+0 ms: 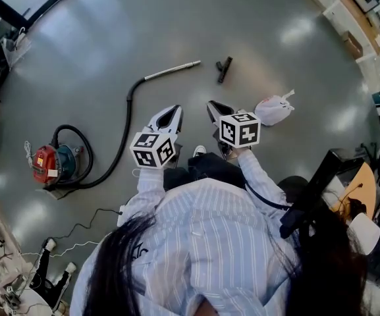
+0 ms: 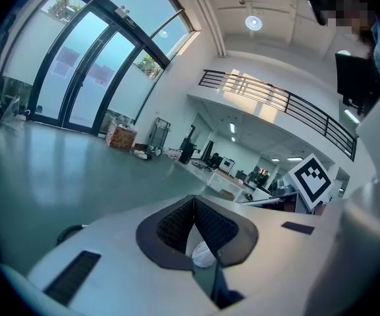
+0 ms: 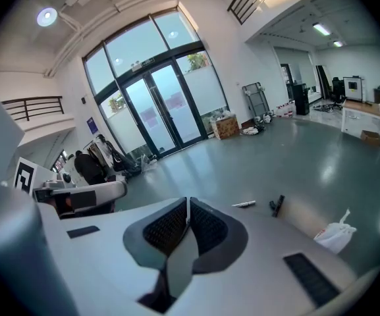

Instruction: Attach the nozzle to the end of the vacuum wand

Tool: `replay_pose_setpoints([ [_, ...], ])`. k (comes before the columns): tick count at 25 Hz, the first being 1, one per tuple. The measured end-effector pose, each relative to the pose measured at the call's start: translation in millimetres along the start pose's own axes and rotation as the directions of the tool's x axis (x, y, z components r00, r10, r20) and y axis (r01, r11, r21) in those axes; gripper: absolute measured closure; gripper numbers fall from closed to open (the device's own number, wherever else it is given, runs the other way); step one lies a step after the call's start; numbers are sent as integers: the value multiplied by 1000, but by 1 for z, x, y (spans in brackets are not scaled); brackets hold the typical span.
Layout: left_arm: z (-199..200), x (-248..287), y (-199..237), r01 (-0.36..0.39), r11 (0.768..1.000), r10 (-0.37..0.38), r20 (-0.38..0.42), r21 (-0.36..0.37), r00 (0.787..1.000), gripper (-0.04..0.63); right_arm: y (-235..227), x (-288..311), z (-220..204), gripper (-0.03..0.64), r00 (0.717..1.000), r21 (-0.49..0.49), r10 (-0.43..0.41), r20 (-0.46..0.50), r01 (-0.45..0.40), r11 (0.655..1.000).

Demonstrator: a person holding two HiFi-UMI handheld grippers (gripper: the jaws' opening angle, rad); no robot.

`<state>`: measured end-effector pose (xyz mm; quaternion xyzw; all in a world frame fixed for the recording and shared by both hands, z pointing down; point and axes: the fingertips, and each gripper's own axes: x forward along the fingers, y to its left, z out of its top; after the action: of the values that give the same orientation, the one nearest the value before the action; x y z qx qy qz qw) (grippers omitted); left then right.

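Left gripper [image 1: 172, 113] and right gripper [image 1: 214, 106] are both clenched and empty. Beyond them, the black nozzle [image 1: 224, 69] lies on the floor, apart from the silver wand [image 1: 173, 70].

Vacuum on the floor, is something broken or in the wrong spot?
Nothing looks broken. The black nozzle lies loose on the floor, apart from the tip of the silver wand, so the vacuum is not put together. A white bag also sits on the floor nearby.

Bright, even daylight and ceiling lamps [image 2: 253, 23], glare patches on glossy floor [image 1: 176, 25], fisheye-warped edges
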<state>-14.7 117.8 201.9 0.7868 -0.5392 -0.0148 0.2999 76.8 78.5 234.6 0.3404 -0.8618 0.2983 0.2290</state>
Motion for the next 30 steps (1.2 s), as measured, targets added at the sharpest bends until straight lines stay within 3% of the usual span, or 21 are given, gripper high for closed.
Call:
replay_pose_setpoints([
  [6,7,32,1,-24,1000,24,-25,2,999,591,-36,14,17,595,1000,50,22,2,-22,999],
  [16,27,85,47,-29,1000,30,-67,6,997,589,-72,64,38,595,1000,115,8,-19,-6,993],
  [30,127,246,178,86,996,-77,-200,36,977,589,-150,210,164,595,993,221,-103,-50,111,969],
])
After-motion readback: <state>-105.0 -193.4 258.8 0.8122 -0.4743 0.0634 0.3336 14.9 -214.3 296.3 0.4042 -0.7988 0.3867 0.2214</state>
